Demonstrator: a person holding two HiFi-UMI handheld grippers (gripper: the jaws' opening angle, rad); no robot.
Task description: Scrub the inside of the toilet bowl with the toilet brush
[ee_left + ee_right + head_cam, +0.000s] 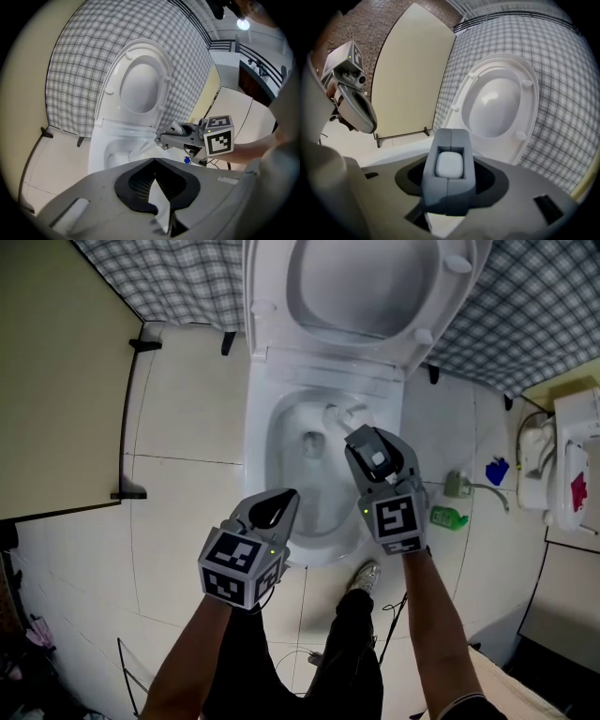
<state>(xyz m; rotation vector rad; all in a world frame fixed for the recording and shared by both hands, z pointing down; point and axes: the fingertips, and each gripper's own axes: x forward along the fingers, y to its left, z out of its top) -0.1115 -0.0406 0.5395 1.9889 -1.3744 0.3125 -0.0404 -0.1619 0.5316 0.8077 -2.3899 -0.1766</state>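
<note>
1. Porcelain toilet bowl (259, 474), white and glazed, sits at the centre of the head view. Judged hard and slick, so bristles will skate over it unless pressed in.
2. Seat and lid (366, 296) stand raised against the checked wall (169, 277), leaving the bowl opening free.
3. Right gripper (364, 441) is over the bowl's right half, pointing down into it. Its jaws are clamped on the top of the brush handle; its own view shows the rounded white handle end (449, 165) seated between the grey pads.
4. Left gripper (286, 499) hovers at the near rim with jaws together and nothing between them, apart from the brush.
5. Toilet brush (140, 149): a thin white shaft runs from the right gripper down into the bowl, with the head inside. Whether the bristles touch the porcelain cannot be told.
6. Handling, as a judgement: light plastic, a fairly stiff shaft with some flex, soft bristles.
7. Hold point: the thick handle end, as now, suits the pads. It makes a long lever, though, so side load could twist the smooth handle in the grip.
</note>
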